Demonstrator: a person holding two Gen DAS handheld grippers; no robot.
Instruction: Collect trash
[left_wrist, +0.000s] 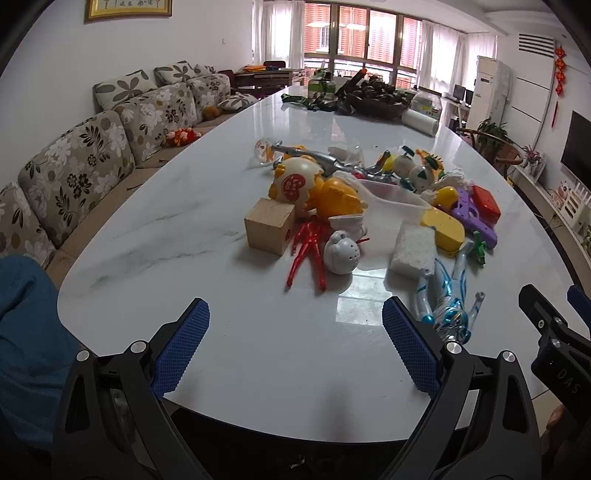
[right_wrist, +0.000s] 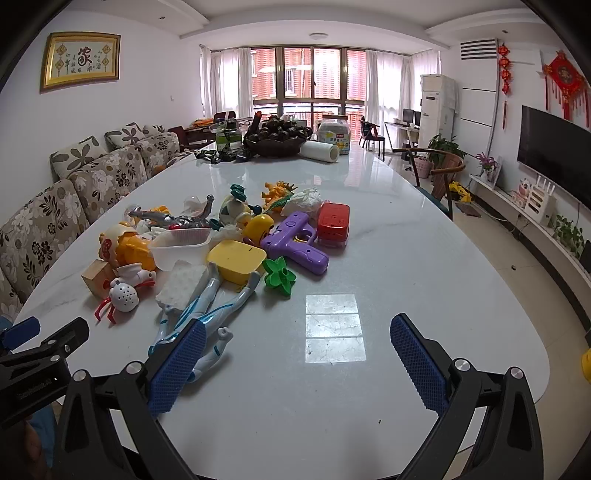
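Left tongs (left_wrist: 295, 347) and right tongs (right_wrist: 297, 363) both released, empty, at the counter (right_wrist: 406, 258) near edge; trash, foam block (left_wrist: 413, 247) and clear tub (left_wrist: 391, 201), sits mid-counter tangled among toys, so grabbing risks snagging the blue figure (right_wrist: 199, 314).

A long white marble table (right_wrist: 388, 229) with rounded corners carries a heap of things near its middle: a wooden block (left_wrist: 269, 230), a white foam slab (left_wrist: 413, 250), a clear plastic tub (right_wrist: 183, 245), a purple toy gun (right_wrist: 295, 240), a red box (right_wrist: 333, 223) and a blue-white figure (right_wrist: 207, 314). At the far end sit a dark basket (right_wrist: 277, 140) and a paper roll (right_wrist: 319, 151).
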